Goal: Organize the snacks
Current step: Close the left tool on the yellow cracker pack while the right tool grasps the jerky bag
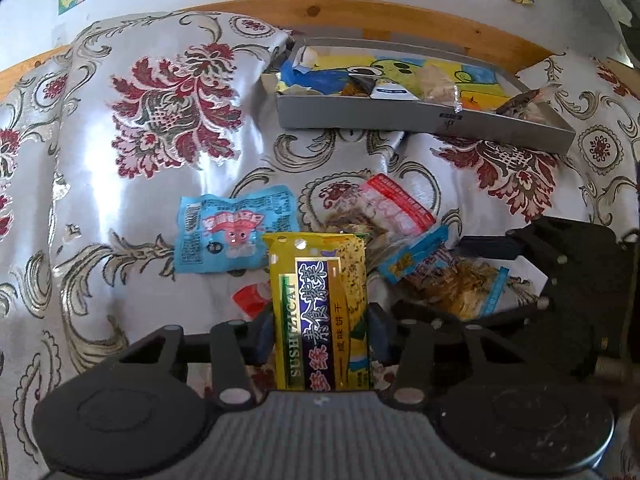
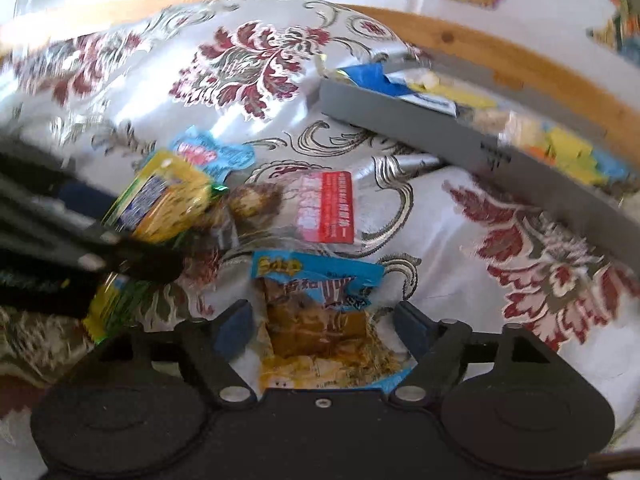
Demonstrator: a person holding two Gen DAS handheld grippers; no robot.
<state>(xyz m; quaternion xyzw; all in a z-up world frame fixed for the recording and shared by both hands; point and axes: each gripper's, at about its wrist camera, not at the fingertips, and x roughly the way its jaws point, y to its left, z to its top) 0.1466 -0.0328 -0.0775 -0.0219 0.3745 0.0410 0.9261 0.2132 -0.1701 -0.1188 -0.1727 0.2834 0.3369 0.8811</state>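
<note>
Left wrist view: the left gripper (image 1: 320,336) has its jaws closed narrowly on a yellow seaweed-cracker packet (image 1: 319,312), which stands lengthwise between the blue pads and reaches toward 12 o'clock. At 10 o'clock from the packet a light-blue snack pouch (image 1: 236,234) lies flat on the floral brocade cloth (image 1: 120,184); at 1 o'clock lies a red-and-clear packet (image 1: 394,206). At 3 o'clock a blue-edged packet of brown snack (image 1: 448,280) lies under the right gripper (image 1: 500,276), seen from the side. A shallow grey cardboard box (image 1: 420,118), already holding several wrappers, sits at 1 o'clock near the wooden rail (image 1: 360,12).

Right wrist view (motion-blurred): the right gripper (image 2: 324,330) has its jaws spread wide, one finger on either side of the blue-edged packet of brown snack (image 2: 320,320); contact cannot be told. The left gripper (image 2: 120,216) carries the yellow packet (image 2: 168,204) at 10 o'clock, the red-and-clear packet (image 2: 326,206) lies at 12 o'clock, and the grey box (image 2: 460,144) at 2 o'clock
</note>
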